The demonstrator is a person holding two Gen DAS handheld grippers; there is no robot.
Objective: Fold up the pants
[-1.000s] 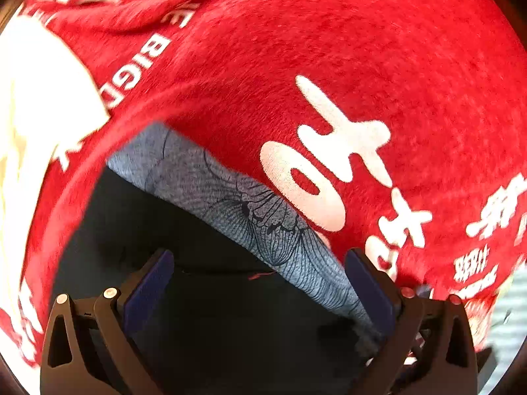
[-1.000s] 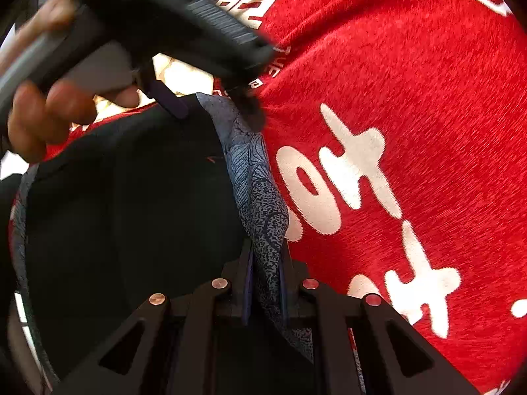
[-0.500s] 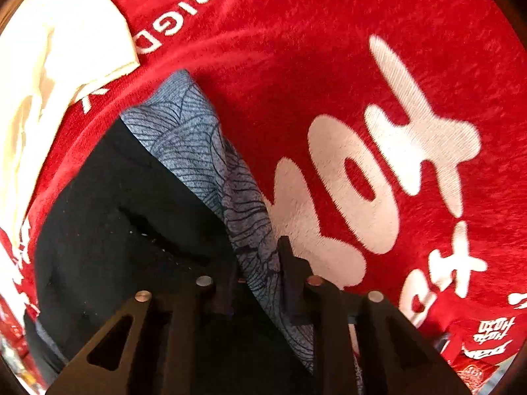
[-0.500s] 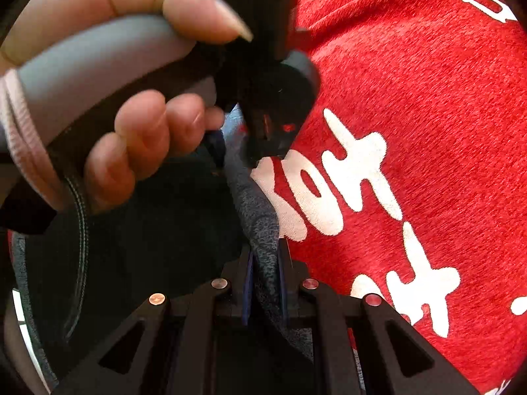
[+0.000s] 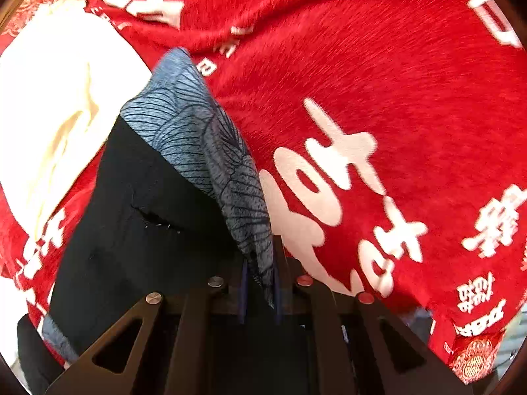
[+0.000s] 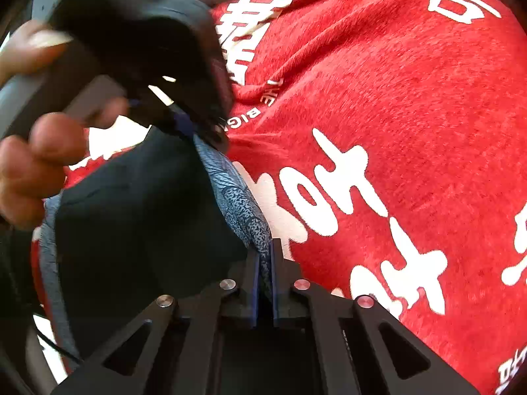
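Observation:
The pants are black with a grey-blue patterned edge band. They hang over a red cloth with white lettering. My left gripper is shut on the patterned band. My right gripper is shut on the same band further along. In the right wrist view the left gripper shows at upper left, held by a hand, its jaws closed on the band's far end. The black fabric sags between the two grips.
The red cloth with white characters covers the surface under and to the right of the pants. A cream-white fabric lies at the left in the left wrist view.
My left gripper went from open around the patterned band to shut on it. Both grippers then lifted the band, and the pants now hang further off the red cloth.

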